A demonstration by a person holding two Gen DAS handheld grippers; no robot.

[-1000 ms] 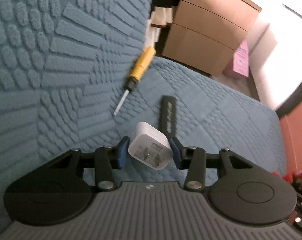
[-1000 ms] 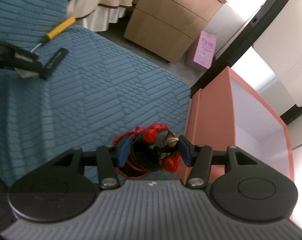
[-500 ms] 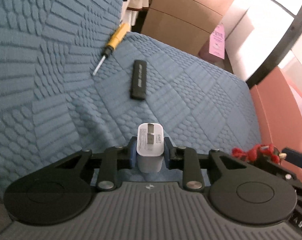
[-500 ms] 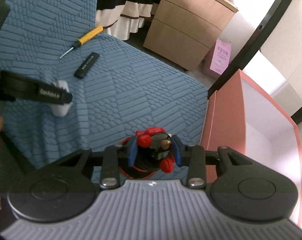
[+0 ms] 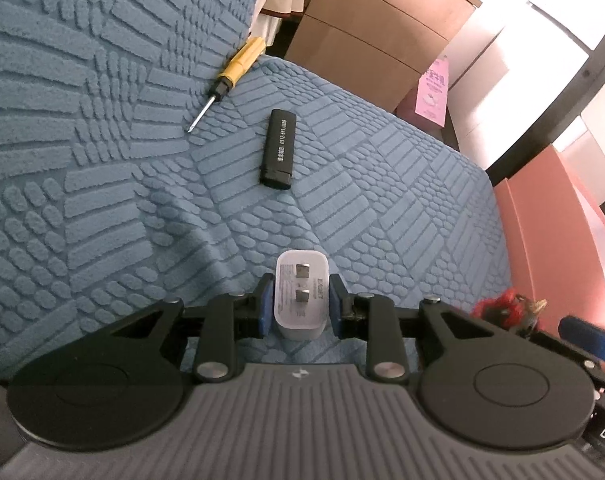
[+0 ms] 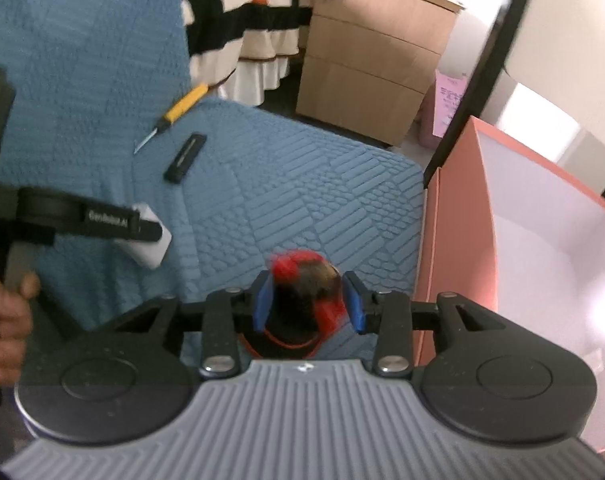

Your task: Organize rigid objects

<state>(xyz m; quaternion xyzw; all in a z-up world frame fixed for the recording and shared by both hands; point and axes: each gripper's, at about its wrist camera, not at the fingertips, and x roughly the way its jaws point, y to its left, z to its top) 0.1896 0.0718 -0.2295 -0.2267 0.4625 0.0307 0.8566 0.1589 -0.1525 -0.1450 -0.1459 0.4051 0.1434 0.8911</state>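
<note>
My left gripper (image 5: 298, 298) is shut on a white plug adapter (image 5: 300, 294), held above the blue sofa seat (image 5: 382, 184); it also shows in the right wrist view (image 6: 152, 246). My right gripper (image 6: 308, 300) is shut on a red and black toy figure (image 6: 302, 280), just left of a salmon storage box (image 6: 542, 220). The toy also shows in the left wrist view (image 5: 506, 308). A black USB stick (image 5: 279, 148) and a yellow-handled screwdriver (image 5: 230, 76) lie on the seat near the backrest.
The textured blue backrest (image 5: 82, 60) rises at the left. A wooden drawer cabinet (image 6: 374, 60) and a pink bag (image 5: 434, 88) stand beyond the sofa. A striped cloth (image 6: 254, 28) hangs behind. The box's open white inside (image 6: 542, 260) is at the right.
My left gripper closed on the plug adapter, lifted it and pulled back from the USB stick. My right gripper closed on the toy figure and lifted it beside the box.
</note>
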